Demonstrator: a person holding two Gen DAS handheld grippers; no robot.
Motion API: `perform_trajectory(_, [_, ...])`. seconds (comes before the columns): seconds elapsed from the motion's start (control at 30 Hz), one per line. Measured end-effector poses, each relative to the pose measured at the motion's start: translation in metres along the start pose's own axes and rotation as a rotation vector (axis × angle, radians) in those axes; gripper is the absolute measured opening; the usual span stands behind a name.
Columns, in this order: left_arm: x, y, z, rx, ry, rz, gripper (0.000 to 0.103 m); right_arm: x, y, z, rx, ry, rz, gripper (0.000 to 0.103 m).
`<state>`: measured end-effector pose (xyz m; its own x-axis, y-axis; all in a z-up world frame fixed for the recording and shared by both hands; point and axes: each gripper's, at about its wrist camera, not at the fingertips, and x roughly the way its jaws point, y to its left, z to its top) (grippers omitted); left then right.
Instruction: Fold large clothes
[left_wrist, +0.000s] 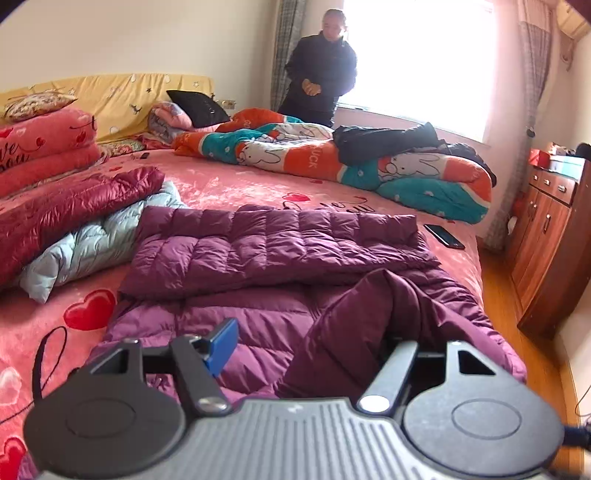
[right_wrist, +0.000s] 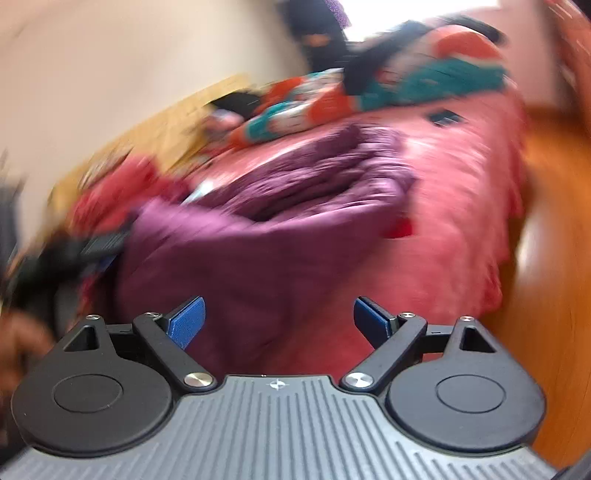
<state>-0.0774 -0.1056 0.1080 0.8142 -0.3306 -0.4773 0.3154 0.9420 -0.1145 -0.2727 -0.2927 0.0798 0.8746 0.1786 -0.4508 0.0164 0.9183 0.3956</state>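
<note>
The bed (left_wrist: 229, 184) with the pink heart blanket carries everything here, and the purple down coat (left_wrist: 258, 258) lies spread over its near half, running toward the near right corner, with its far part already doubled back over the body. So I'd say we're mid-fold: one flap is laid, and a fold of the coat near the near edge is being lifted to go over next. The left tool (left_wrist: 306, 343) looks clamped on that raised fold of purple fabric. The cloth rises between its fingers and hides the right pad, so only the left blue pad (left_wrist: 221, 345) shows. The next move probably calls for carrying that fold up and across without dragging the rest of the coat, then laying it flat. The right tool (right_wrist: 277, 319) has its fingers wide apart with nothing between them, hovering over the near end of the coat, so it likely needs to grab the opposite corner or pin the layer down. As for views: the left wrist view is sharp and shows the maroon coat (left_wrist: 74, 210) and light blue coat (left_wrist: 99, 240) toward the left edge, the cartoon quilt (left_wrist: 332, 162) along the far side, a phone (left_wrist: 443, 236) by the right edge, and a person (left_wrist: 321, 70) standing at the window. The right wrist view is badly blurred, but it alone shows the right tool's open state.
</note>
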Motion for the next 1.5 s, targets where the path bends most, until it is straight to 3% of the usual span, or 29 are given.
perform_trajectory(0.1, [0.005, 0.008, 0.001, -0.028, 0.000, 0.008, 0.068, 0.007, 0.037, -0.007, -0.156, 0.026, 0.020, 0.103])
perform_trajectory(0.2, [0.010, 0.018, 0.002, -0.059, -0.001, 0.016, 0.068, 0.023, 0.062, -0.012, -0.248, 0.045, -0.027, 0.103])
perform_trajectory(0.53, [0.018, 0.060, -0.004, -0.194, 0.012, 0.063, 0.069, 0.077, 0.071, -0.014, -0.101, 0.089, -0.058, 0.103])
perform_trajectory(0.73, [0.018, 0.080, -0.013, -0.238, 0.015, 0.067, 0.072, 0.082, 0.074, -0.008, -0.187, 0.011, -0.112, 0.103])
perform_trajectory(0.77, [0.018, 0.082, -0.015, -0.240, 0.012, 0.067, 0.073, 0.080, 0.071, -0.006, -0.183, 0.002, -0.115, 0.097])
perform_trajectory(0.83, [0.016, 0.085, -0.018, -0.237, 0.008, 0.061, 0.073, 0.074, 0.067, 0.000, -0.171, -0.003, -0.111, 0.076])
perform_trajectory(0.93, [0.013, 0.085, -0.025, -0.214, -0.003, 0.047, 0.076, 0.067, 0.063, 0.006, -0.147, -0.031, -0.124, 0.070])
perform_trajectory(1.07, [0.010, 0.078, -0.032, -0.171, -0.008, 0.009, 0.079, 0.045, 0.054, 0.011, -0.125, -0.108, -0.184, 0.071])
perform_trajectory(1.2, [0.009, 0.070, -0.037, -0.134, -0.005, -0.004, 0.079, 0.045, 0.052, 0.005, -0.150, -0.122, -0.315, 0.102])
perform_trajectory(1.37, [0.009, 0.069, -0.043, -0.140, 0.020, -0.015, 0.078, 0.072, 0.058, -0.003, -0.216, -0.023, -0.338, 0.102])
perform_trajectory(1.4, [0.009, 0.069, -0.044, -0.139, 0.022, -0.018, 0.078, 0.078, 0.059, -0.007, -0.236, 0.004, -0.339, 0.101])
perform_trajectory(1.47, [0.007, 0.068, -0.046, -0.131, 0.026, -0.022, 0.077, 0.082, 0.057, -0.009, -0.239, 0.034, -0.321, 0.084])
perform_trajectory(1.5, [0.005, 0.066, -0.047, -0.123, 0.025, -0.025, 0.077, 0.082, 0.056, -0.007, -0.233, 0.037, -0.312, 0.064])
